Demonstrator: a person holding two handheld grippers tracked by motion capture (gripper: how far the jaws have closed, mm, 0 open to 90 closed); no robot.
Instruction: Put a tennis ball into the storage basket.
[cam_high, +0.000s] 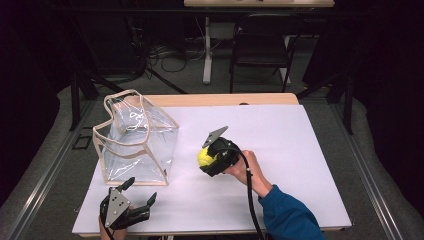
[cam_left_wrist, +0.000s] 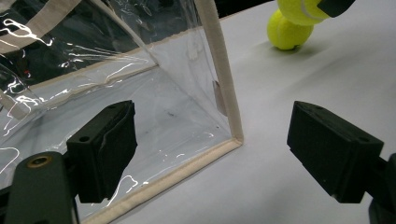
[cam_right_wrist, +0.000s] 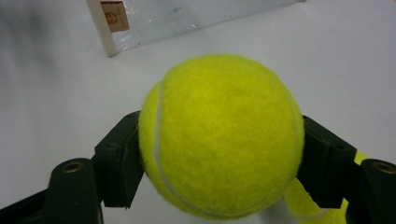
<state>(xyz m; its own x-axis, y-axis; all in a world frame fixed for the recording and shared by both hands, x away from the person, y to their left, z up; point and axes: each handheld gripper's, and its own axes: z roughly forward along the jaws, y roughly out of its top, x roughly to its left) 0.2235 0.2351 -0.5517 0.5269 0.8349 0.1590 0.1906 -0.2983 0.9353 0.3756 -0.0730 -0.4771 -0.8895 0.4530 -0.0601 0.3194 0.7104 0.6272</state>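
Note:
A yellow tennis ball sits between the jaws of my right gripper, which is shut on it a little above the white table top. Up close, the ball is squeezed on both sides by the black pads. A second tennis ball lies on the table just beneath the held ball, and its edge peeks out at lower right. A clear plastic bag with cream trim stands at the left. My left gripper is open just in front of the bag's near corner.
A strip of wooden table shows behind the white sheet. Beyond it on the floor stand a dark chair and a white desk leg. A small tan label is sewn on the bag's trim.

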